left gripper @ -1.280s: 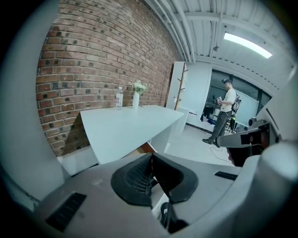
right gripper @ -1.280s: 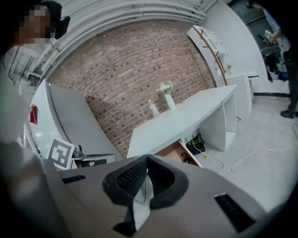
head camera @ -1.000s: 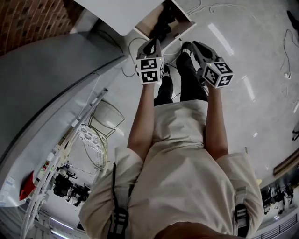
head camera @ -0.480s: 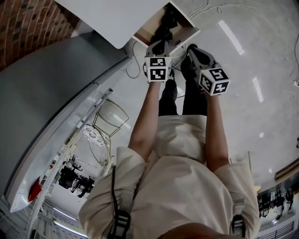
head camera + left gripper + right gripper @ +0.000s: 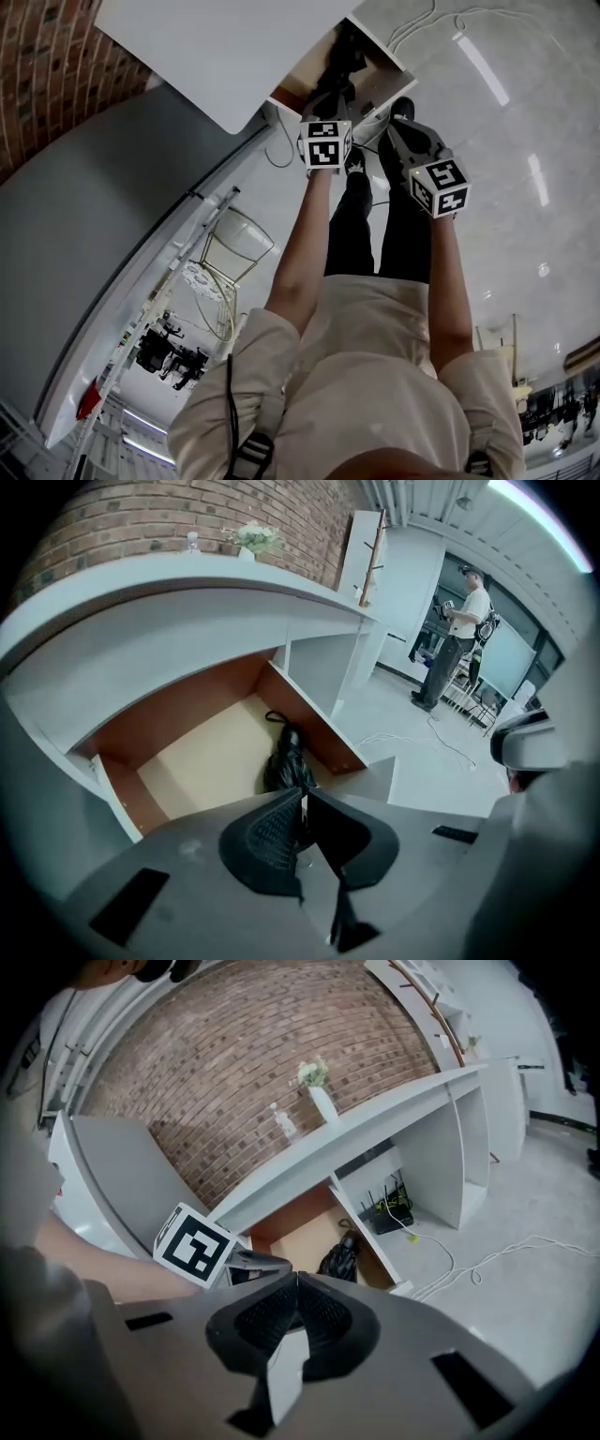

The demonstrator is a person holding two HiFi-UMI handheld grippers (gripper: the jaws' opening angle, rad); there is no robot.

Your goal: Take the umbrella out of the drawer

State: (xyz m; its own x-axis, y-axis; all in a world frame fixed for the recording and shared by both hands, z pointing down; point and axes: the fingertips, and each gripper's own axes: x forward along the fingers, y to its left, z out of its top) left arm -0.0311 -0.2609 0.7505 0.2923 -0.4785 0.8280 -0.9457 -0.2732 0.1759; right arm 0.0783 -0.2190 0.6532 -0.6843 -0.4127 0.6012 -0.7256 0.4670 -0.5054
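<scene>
Brickwork point(image 5: 262, 1054) backs a long white counter point(image 5: 187, 602), and under the counter the drawer point(image 5: 178, 714) already stands pulled out, its pale floor bare on the left. The umbrella point(image 5: 286, 761), black and folded, lies inside along the drawer's right wall, untouched. So the opening is done. Reaching in, gripping and lifting are all left, as I judge it.

My left gripper point(image 5: 302, 794) has its jaws pressed together on nothing, aimed down at the near end of the umbrella and not yet inside the drawer. My right gripper point(image 5: 295, 1279) is likewise closed and empty, a little further back and to the right, with the umbrella point(image 5: 339, 1258) beyond its tips.

Against a second ago, both grippers have come down toward the drawer: from my head the left gripper point(image 5: 328, 98) now sits just at the drawer's point(image 5: 298, 82) near edge, and counter and drawer fill more of the far part of that view.
</scene>
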